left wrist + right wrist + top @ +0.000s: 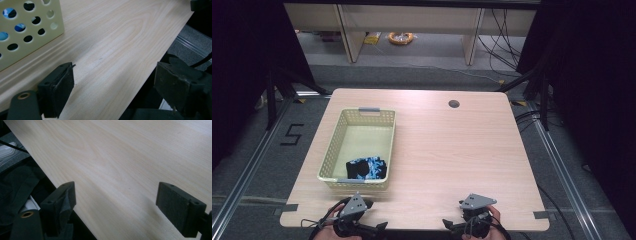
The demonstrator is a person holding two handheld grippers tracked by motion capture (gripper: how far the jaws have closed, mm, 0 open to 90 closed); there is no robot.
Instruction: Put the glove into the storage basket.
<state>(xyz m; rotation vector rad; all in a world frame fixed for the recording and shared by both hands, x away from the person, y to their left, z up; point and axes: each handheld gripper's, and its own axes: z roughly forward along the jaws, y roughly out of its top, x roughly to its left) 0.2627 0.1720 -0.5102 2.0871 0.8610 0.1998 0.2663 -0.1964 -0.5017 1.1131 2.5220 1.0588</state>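
with both the left claw point(354, 212) and right claw point(477, 210) released and empty at the near edge of the pale wooden tabletop point(452, 150), best to reach the left one straight over the near rim of the cream perforated plastic basket point(337, 145) and pinch the blue-and-black bundled cloth point(367, 168) lying in its near end.

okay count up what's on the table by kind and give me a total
Basket: 1
Bundle of blue and black cloth, lying in the basket: 1
Handheld grippers, left gripper and right gripper, at the near edge: 2
Total: 4
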